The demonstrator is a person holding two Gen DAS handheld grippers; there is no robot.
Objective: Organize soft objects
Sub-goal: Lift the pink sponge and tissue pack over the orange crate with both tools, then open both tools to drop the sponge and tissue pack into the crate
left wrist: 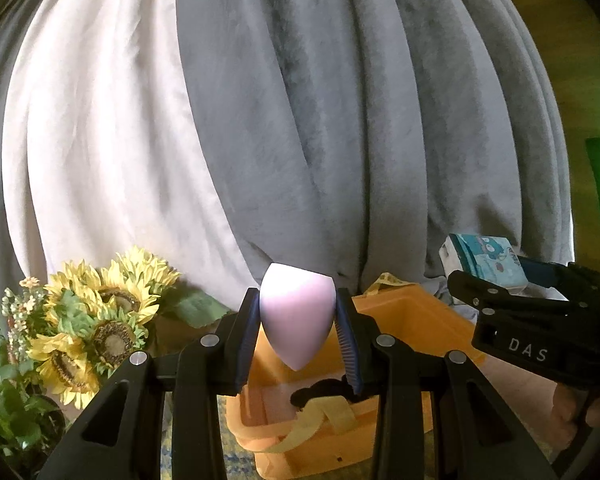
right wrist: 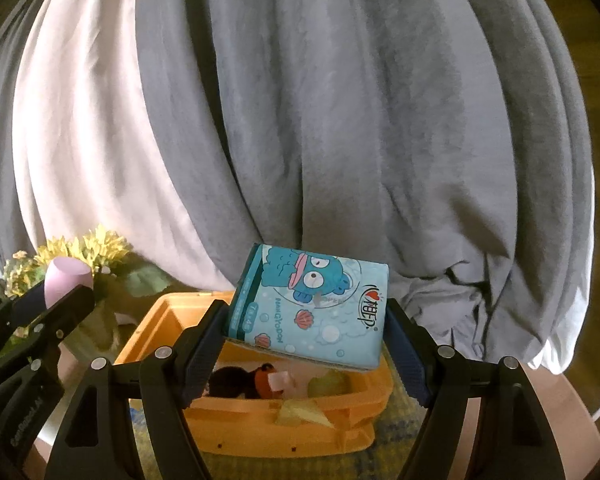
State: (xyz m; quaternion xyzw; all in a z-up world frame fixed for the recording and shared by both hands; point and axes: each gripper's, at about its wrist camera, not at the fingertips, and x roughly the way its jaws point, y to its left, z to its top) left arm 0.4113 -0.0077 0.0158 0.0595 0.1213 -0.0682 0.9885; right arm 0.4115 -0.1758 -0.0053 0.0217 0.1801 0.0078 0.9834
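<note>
Pink sponge (left wrist: 296,316) pinched between left fingers (left wrist: 247,340); tissue pack (right wrist: 312,304) clamped between right fingers (right wrist: 202,352).

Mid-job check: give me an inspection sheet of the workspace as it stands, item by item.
Surface: patterned mat under the basket; little else shows.
Job's things: orange basket holds a dark plush toy and a greenish item; pink sponge and blue tissue pack are held above it.
Clutter: sunflower bouquet left of the basket.
Grippers: left gripper shut on the sponge; right gripper shut on the tissue pack, fingers wide apart.
Cables: nothing seen.
Surroundings: grey curtain and white curtain behind.
</note>
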